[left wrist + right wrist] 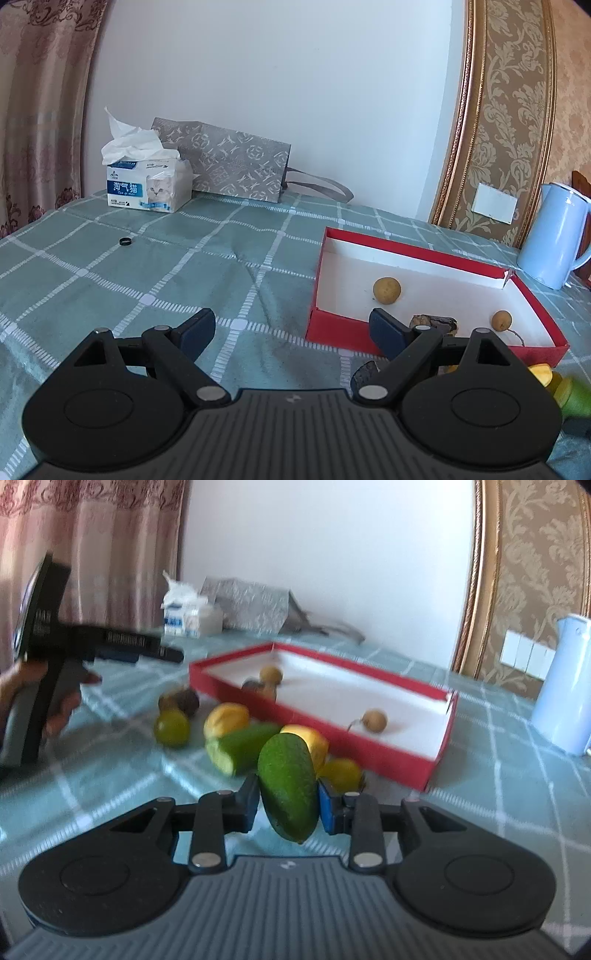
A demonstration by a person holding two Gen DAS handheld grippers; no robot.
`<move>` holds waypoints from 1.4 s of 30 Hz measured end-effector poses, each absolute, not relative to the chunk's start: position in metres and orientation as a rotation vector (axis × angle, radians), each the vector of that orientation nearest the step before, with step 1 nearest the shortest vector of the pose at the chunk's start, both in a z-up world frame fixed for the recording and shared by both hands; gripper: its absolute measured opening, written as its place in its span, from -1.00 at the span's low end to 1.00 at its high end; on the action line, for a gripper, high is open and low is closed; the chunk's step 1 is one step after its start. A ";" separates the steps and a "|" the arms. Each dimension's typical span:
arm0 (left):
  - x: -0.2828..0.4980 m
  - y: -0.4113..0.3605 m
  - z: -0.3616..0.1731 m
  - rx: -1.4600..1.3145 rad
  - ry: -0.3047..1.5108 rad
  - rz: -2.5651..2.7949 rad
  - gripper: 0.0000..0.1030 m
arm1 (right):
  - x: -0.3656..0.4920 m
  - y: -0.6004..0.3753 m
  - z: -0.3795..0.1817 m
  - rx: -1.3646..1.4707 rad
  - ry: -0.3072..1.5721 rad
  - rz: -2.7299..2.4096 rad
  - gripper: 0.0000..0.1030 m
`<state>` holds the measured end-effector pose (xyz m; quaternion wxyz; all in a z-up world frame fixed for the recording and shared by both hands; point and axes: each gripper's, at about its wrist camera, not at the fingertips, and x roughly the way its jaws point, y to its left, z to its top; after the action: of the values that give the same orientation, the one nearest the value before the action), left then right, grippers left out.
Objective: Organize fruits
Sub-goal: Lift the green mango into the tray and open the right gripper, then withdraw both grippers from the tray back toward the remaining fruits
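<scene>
right gripper (288,805) squeezing the avocado (287,786) | left gripper (291,328) wide open, empty | lift gently, drop into red box (436,753)

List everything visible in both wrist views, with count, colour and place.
box: 1, red, white inside, on the cloth
longans: 2, tan, in the box
dark piece: 1, brown, in the box
avocado: 1, green, in the right gripper
green chunk: 1, before the box
yellow fruits: 2, before the box
round fruits: 2, yellow-green, before the box
dark fruit: 1, left of the box
tissue box: 1, white-blue, far left
bag: 1, grey, by the wall
jug: 1, pale blue, right of the box
ring: 1, black, on the cloth
cloth: 1, green check
left gripper: open, empty
right gripper: shut on the avocado
hand: holds the left gripper
</scene>
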<state>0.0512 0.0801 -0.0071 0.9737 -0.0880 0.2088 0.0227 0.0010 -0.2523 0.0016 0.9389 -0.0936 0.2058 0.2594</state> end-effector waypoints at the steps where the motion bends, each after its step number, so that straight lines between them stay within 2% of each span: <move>1: 0.051 0.080 -0.007 -0.177 0.422 0.045 0.76 | 0.003 -0.253 0.007 -0.189 0.404 0.522 -0.39; 10: 0.053 0.080 -0.009 -0.181 0.440 0.035 0.76 | 0.082 -0.241 0.038 -0.142 0.359 0.431 -0.39; 18: 0.055 0.082 -0.009 -0.193 0.451 0.027 0.76 | 0.157 -0.201 0.026 -0.161 0.477 0.408 -0.39; 25: 0.057 0.084 -0.011 -0.210 0.463 0.013 0.76 | 0.190 -0.181 0.010 -0.160 0.544 0.375 -0.39; 26: 0.057 0.084 -0.011 -0.208 0.467 0.011 0.76 | 0.189 -0.182 0.010 -0.152 0.541 0.367 -0.34; 28: 0.058 0.083 -0.012 -0.202 0.471 0.010 0.76 | 0.182 -0.182 0.014 -0.154 0.491 0.349 0.15; 29: 0.058 0.082 -0.012 -0.199 0.474 0.008 0.76 | 0.177 -0.182 0.018 -0.162 0.455 0.329 0.72; 30: 0.059 0.081 -0.012 -0.196 0.476 0.008 0.77 | 0.171 -0.183 0.020 -0.163 0.420 0.305 1.00; 32: 0.058 0.081 -0.012 -0.192 0.473 0.011 0.77 | 0.156 -0.187 0.027 -0.155 0.336 0.274 1.00; 37: 0.056 0.082 -0.012 -0.198 0.464 0.010 0.77 | 0.110 -0.200 0.038 -0.153 0.281 0.314 1.00; 42: 0.049 0.073 -0.010 -0.150 0.445 -0.032 0.77 | 0.049 -0.226 0.024 -0.183 0.214 0.291 1.00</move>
<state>0.0495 0.0734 -0.0100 0.9725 -0.0743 0.2203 -0.0158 0.0494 -0.2258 0.0236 0.9795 -0.0909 0.1064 0.1446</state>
